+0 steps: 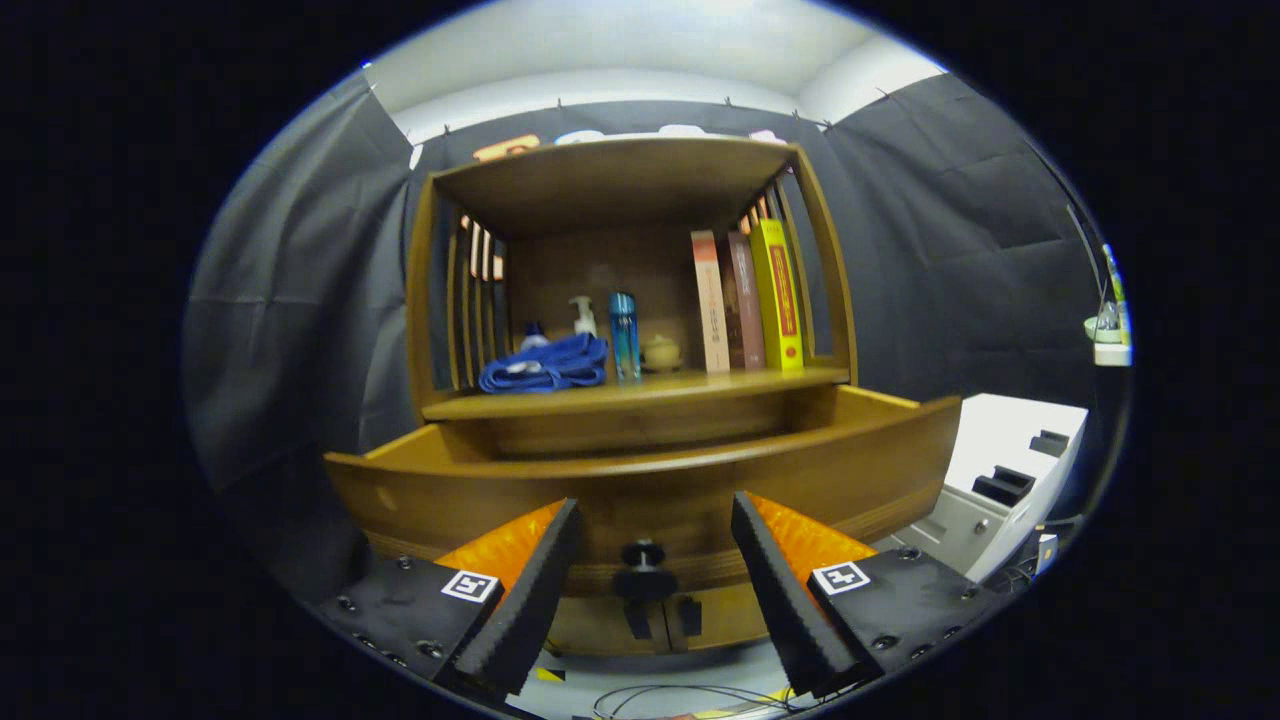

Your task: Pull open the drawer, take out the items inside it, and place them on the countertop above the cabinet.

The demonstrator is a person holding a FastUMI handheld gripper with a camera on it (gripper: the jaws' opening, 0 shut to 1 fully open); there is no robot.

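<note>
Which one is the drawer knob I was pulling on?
Find the wooden cabinet and its pulled-out drawer. The knob sits at the middle of the drawer front, between the open gripper fingers, untouched. It is the one small dark round piece on the brown wood.

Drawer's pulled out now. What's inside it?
Cannot tell: the drawer is open, but its front panel hides the interior from this low angle. The open claw sits on either side of the knob. The blue cloth lies on the countertop above.
</note>
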